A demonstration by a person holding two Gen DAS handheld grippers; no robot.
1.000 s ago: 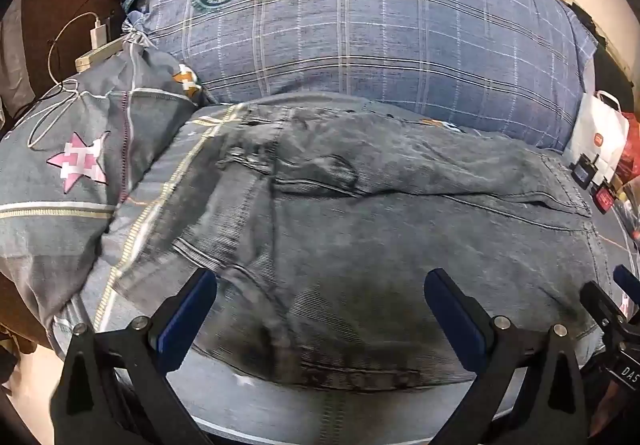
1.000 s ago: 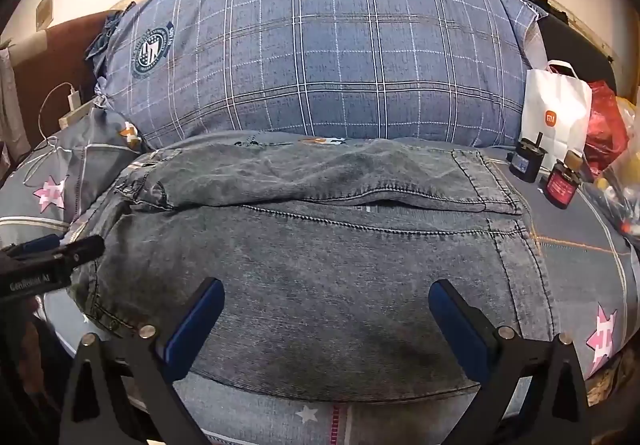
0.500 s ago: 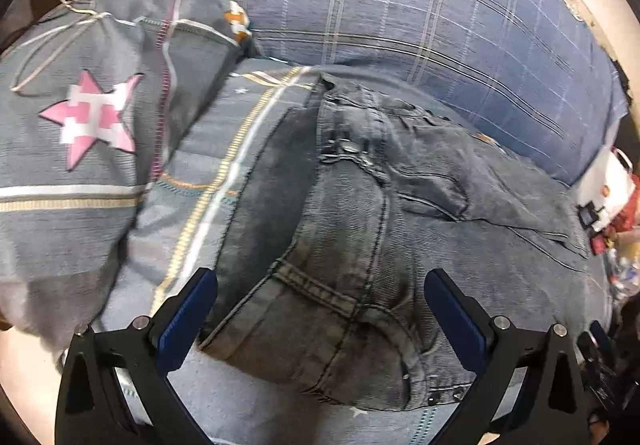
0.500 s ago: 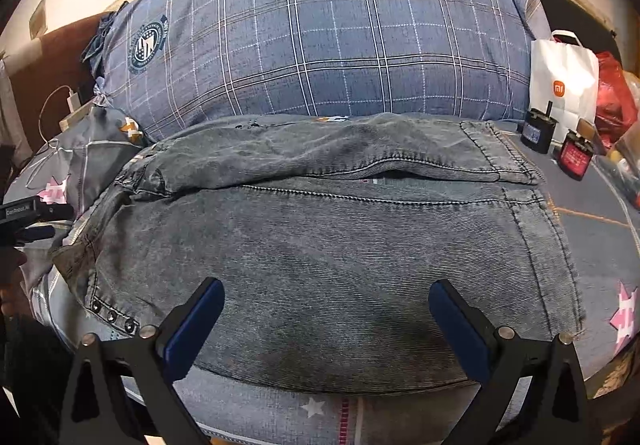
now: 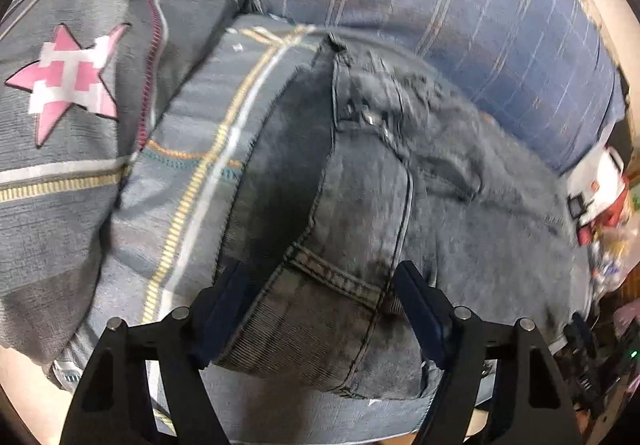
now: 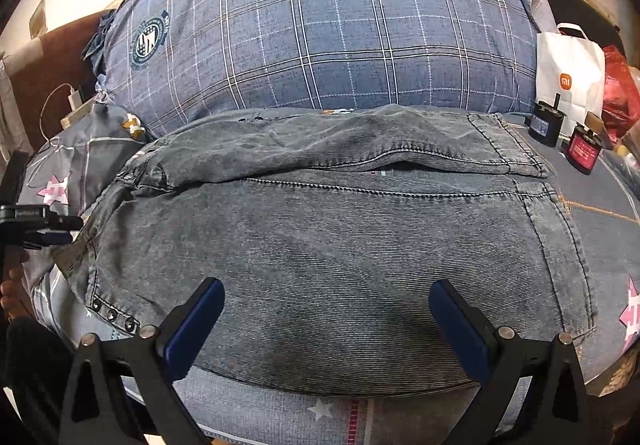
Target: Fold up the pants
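Note:
Grey denim pants [image 6: 340,245] lie across the bed, legs one over the other, waist at the left. In the left wrist view the pants' waist corner [image 5: 320,309] sits between the blue pads of my left gripper [image 5: 320,309], whose jaws have narrowed around it; I cannot tell if they pinch it. The left gripper also shows at the left edge of the right wrist view [image 6: 44,225]. My right gripper [image 6: 326,325] is open and empty over the near edge of the pants.
A big blue plaid pillow [image 6: 320,25] lies behind the pants. A grey pillow with a pink star [image 5: 68,85] is at the left. A white paper bag [image 6: 568,73], a red bag and small jars [image 6: 582,151] stand at the right. The bed edge is close below.
My left gripper has swung left to the waist end, moved down onto its corner, and its jaws have closed in. The right gripper moved slightly closer to the pants.

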